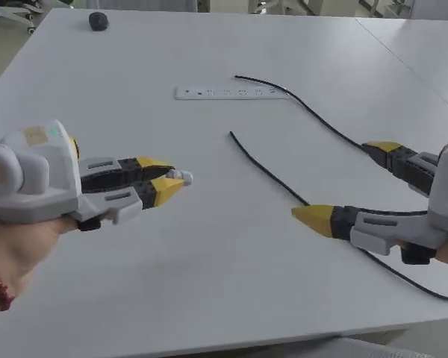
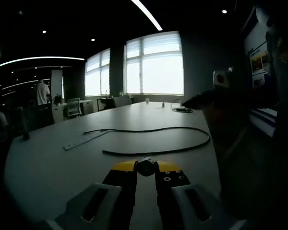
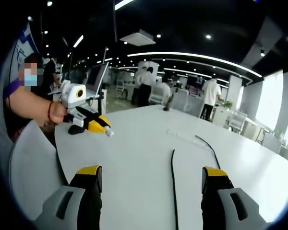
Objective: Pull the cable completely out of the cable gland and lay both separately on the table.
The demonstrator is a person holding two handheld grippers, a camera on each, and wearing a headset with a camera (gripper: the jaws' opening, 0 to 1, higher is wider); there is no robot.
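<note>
1. Wide white tabletop [image 1: 209,276]: its near edge runs close under both hands. There is open room at centre and near left.
2. Long thin black cable [image 1: 269,170]: lies on the tabletop right of centre, with one free end pointing far-left. Judged light and limp, likely to drag; best taken close to an end.
3. Flat white power strip [image 1: 231,93]: far centre, just beside the cable's other run.
4. Right tool [image 1: 347,183]: jaws spread wide, straddling the cable, holding nothing.
5. Left tool [image 1: 172,177]: near left, above the tabletop, pressed together on item 6.
6. Small pale plastic cable gland [image 1: 184,177]: pinched at the tips, apart from the cable. Judged light, rigid and slick; may roll when set down.
</note>
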